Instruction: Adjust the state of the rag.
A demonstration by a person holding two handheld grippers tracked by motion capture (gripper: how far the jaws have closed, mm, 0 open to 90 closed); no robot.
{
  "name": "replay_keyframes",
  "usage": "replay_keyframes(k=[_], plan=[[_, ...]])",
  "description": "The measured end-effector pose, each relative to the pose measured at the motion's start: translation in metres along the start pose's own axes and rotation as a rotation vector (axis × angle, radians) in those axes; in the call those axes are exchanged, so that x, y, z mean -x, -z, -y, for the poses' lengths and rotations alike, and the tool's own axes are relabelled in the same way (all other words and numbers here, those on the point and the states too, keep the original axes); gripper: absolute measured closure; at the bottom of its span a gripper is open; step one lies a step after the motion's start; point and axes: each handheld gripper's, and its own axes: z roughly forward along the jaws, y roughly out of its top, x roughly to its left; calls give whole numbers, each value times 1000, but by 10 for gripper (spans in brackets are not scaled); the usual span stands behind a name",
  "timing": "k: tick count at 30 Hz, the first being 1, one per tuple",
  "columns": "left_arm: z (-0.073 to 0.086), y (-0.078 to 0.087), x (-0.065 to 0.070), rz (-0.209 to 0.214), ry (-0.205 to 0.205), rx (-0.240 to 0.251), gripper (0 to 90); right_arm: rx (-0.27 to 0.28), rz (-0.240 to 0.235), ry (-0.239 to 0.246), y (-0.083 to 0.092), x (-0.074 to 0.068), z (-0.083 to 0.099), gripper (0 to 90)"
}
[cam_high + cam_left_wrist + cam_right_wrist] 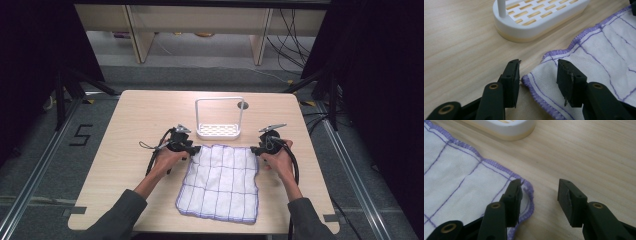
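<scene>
Setting: pale wooden desk [130, 125] in a dark-curtained bay, grey floor and shelving legs beyond it.
Left tongs [539, 72]: jaws stand partly apart, pads pressing on nothing; the near-left corner of the cloth lies on the desk between them, its purple hem just beside the left jaw. In the high view the left tongs [192, 149] sit at the cloth's far-left corner, held by the person's left hand [167, 159].
Right tongs [539, 192]: jaws likewise partly apart and gripping nothing; one jaw rests over the cloth's hemmed corner, the other over bare wood. In the high view the right tongs [256, 150] sit at the cloth's far-right corner, held by the right hand [279, 159].
Cloth [220, 182]: white with a purple grid and purple stitched edge, spread flat near the middle of the desk's front half, far edge between the two tongs.
Rack [218, 131]: white slotted base with a tall loop handle, upright just beyond the cloth's far edge, not touching it.
Sleeves: dark grey, entering from the bottom.
</scene>
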Motion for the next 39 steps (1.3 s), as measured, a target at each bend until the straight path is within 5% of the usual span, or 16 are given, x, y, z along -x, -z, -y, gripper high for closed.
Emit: replay_keyframes(k=[6, 11, 14, 25, 27, 30, 31, 39], plan=[[-2, -3, 4, -12, -62, -6, 668, 0, -4, 13, -8, -2, 0, 576], [-4, 2, 7, -9, -103, 10, 833, 8, -26, 60, -8, -3, -2, 801], [-7, 6, 9, -15, -118, 19, 845, 16, -41, 47, -6, -3, -3, 874], [-13, 19, 5, -23, -132, 43, 863, 82, -45, 97, 7, -3, -10, 889], [-14, 21, 4, -28, -136, 53, 863, 82, -54, 59, 10, -5, -11, 889], [-15, 25, 0, -30, -131, 67, 865, 110, -50, 105, 12, -1, -13, 890], [-15, 26, -1, -29, -128, 72, 864, 121, -57, 75, 13, -3, -14, 890], [-20, 44, -6, -46, -125, 147, 864, 171, -75, 58, 32, -5, -30, 890]])
